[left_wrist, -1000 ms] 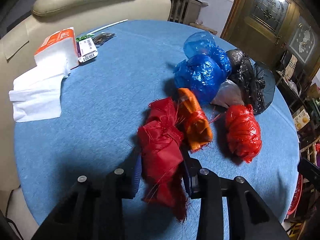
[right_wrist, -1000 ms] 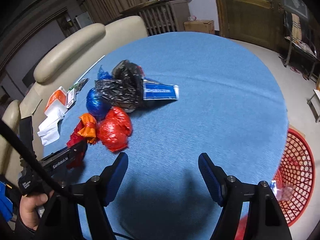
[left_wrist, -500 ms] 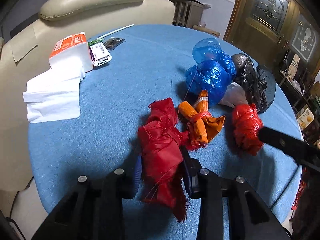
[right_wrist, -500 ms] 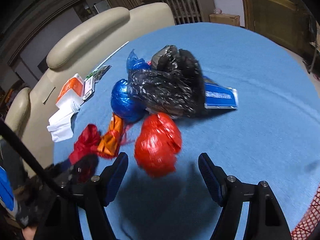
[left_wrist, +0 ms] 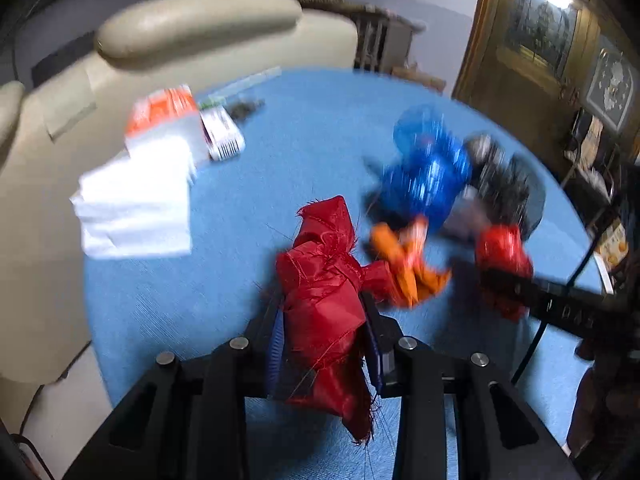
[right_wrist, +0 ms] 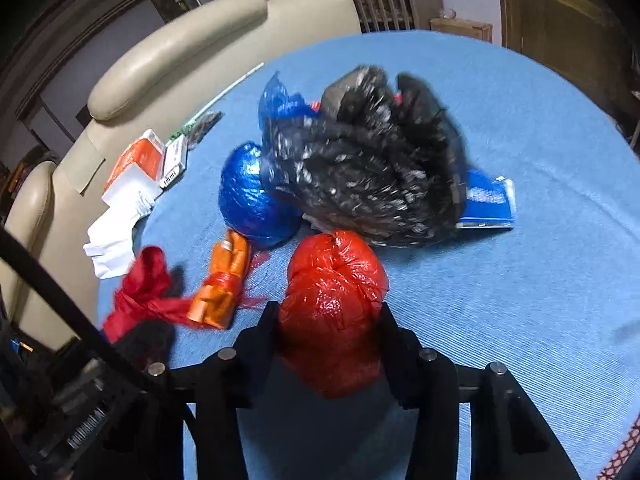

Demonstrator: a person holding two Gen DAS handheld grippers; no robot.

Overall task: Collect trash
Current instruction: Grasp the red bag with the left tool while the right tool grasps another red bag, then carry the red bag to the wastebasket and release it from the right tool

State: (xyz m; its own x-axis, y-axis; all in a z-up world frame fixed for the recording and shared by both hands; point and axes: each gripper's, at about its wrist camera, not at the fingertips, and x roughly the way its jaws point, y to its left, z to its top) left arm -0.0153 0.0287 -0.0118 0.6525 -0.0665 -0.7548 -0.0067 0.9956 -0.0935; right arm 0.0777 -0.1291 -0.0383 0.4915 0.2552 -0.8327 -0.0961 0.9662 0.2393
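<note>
My left gripper (left_wrist: pixel 324 340) is shut on a red cloth bundle (left_wrist: pixel 324 296) and holds it above the blue table (left_wrist: pixel 224 280). An orange bundle (left_wrist: pixel 408 268) hangs joined to the cloth on its right. In the right wrist view a red plastic bag (right_wrist: pixel 332 308) sits between the jaws of my right gripper (right_wrist: pixel 328 328), which are closing, with the pads against its sides. Behind it lie a crumpled black bag (right_wrist: pixel 368 168), a blue bag (right_wrist: pixel 252 200) and a blue packet (right_wrist: pixel 488 200). The red cloth (right_wrist: pixel 140 292) and orange bundle (right_wrist: pixel 224 280) show at the left.
A tissue pack with white sheets (left_wrist: pixel 140 184) and a small barcoded box (left_wrist: pixel 222 136) lie at the table's far left. A beige chair (left_wrist: pixel 192 28) stands behind them. The rim of a red mesh basket (right_wrist: pixel 624 456) shows below the table's right edge. A wooden door (left_wrist: pixel 532 40) is at the back right.
My right gripper has moved across to the red plastic bag and closed its jaws around it. My left gripper has lifted the red cloth, dragging the orange bundle along.
</note>
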